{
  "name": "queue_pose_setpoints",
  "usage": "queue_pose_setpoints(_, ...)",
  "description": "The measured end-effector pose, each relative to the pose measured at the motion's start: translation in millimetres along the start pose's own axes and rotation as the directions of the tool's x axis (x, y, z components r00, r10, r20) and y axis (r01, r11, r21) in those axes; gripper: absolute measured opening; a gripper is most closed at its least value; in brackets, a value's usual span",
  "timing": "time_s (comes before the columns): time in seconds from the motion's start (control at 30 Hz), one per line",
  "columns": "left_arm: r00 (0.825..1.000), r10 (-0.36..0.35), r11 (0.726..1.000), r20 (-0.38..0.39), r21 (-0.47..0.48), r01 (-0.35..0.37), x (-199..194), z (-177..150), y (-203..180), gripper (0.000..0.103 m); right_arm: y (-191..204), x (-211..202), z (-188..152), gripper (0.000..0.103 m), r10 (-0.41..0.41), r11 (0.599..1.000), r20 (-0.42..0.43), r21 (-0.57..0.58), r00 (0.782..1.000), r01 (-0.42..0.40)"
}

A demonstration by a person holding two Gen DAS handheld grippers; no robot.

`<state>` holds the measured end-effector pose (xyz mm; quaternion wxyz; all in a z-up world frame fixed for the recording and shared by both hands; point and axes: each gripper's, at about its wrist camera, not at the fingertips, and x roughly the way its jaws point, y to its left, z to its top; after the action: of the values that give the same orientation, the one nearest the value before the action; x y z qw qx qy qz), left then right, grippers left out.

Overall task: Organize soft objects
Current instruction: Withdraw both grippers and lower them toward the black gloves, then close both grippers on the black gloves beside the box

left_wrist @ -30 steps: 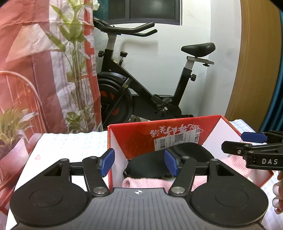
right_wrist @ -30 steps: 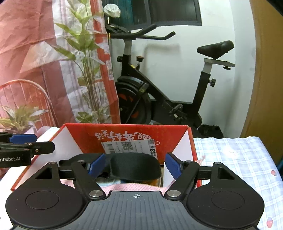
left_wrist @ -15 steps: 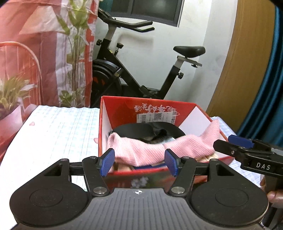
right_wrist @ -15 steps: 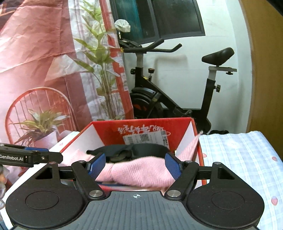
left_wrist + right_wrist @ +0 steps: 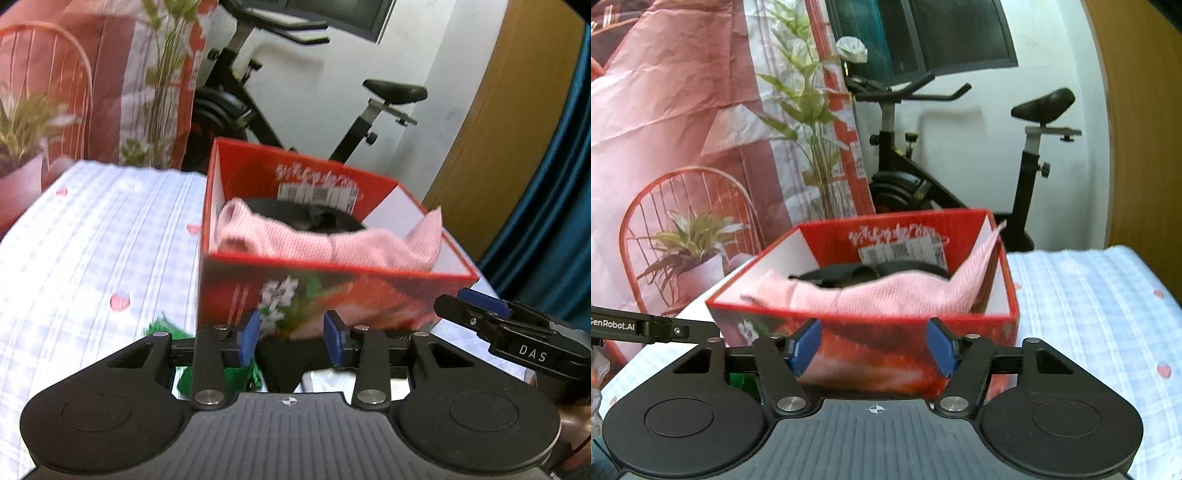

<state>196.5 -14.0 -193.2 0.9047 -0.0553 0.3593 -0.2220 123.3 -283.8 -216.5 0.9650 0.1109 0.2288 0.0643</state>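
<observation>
The red box (image 5: 332,291) stands straight ahead of both claws on a worktop covered with a pale checked cloth (image 5: 92,258), and everything else is best placed from it. Inside the red box a pink knitted cloth (image 5: 325,240) lies draped along the near wall, its long axis running side to side across the claws' line of approach, one end bunched at the left inner wall and the other end peaking up against the right wall; a black soft item (image 5: 317,219) lies behind it toward the far wall. The left claw (image 5: 291,341) hangs released and empty just in front of the box's near face, and the right claw (image 5: 875,349) is likewise spread and holding nothing, also just in front of that face; neither looks clearly nearer. Below the left claw, in front of the box's left corner, something green (image 5: 221,376) and a dark piece lie on the worktop, too hidden to name; I judge these may be next for sorting. Behind the box stand an exercise bike (image 5: 960,177), a printed plant curtain (image 5: 701,129) and a white wall
</observation>
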Motion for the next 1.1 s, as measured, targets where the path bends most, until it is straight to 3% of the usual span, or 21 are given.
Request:
queue_pose_setpoints(0.43,0.989,-0.003,1.0,-0.145,-0.022,0.0,41,-28,6,0.04,-18,45,-56,0.058,-0.058,0.997,-0.15,0.045,0.987,0.065)
queue_pose_setpoints(0.63,0.984,-0.005,1.0,-0.177,-0.025,0.001,56,-32,6,0.04,-21,61,-67,0.058,-0.063,0.997,-0.153,0.023,0.986,0.067)
queue_pose_setpoints(0.93,0.988,0.016,1.0,-0.155,-0.002,-0.017,80,-25,3,0.04,-37,63,-77,0.046,0.013,0.996,-0.136,0.092,0.991,0.0)
queue_pose_setpoints(1.1,0.986,0.027,1.0,-0.165,-0.007,-0.029,94,-22,2,0.04,-39,63,-78,0.044,0.025,0.995,-0.131,0.1,0.991,-0.012)
